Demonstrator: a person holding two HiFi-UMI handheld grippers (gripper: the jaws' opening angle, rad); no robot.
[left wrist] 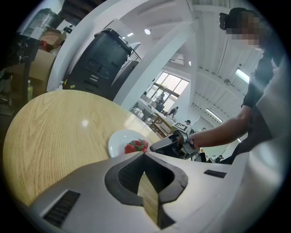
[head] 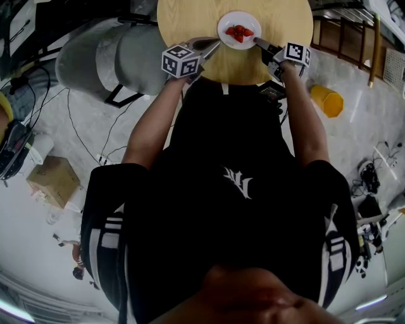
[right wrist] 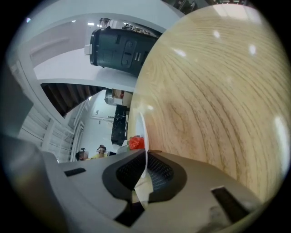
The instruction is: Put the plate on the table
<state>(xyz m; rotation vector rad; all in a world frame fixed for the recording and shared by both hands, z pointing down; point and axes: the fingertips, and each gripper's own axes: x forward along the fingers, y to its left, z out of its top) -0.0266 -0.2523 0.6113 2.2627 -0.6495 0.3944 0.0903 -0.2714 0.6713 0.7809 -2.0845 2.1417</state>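
Note:
A white plate (head: 226,21) with red strawberries (head: 239,31) is on the near part of the round wooden table (head: 190,19). My right gripper (head: 258,42) comes in from the right and is shut on the plate's rim (right wrist: 142,132), seen edge-on between its jaws (right wrist: 143,182), with the strawberries (right wrist: 135,143) just past it. My left gripper (head: 214,43) sits at the plate's left edge. Its jaws (left wrist: 148,191) are shut with only table wood showing behind them. From there the plate (left wrist: 119,142) lies a little ahead, with the right gripper (left wrist: 166,143) at its far side.
Two grey chairs (head: 114,60) stand left of the table. A yellow bin (head: 327,100) is on the floor to the right, below a wooden rack (head: 345,38). A cardboard box (head: 54,180) and cables lie at the left. A large black machine (left wrist: 100,63) stands beyond the table.

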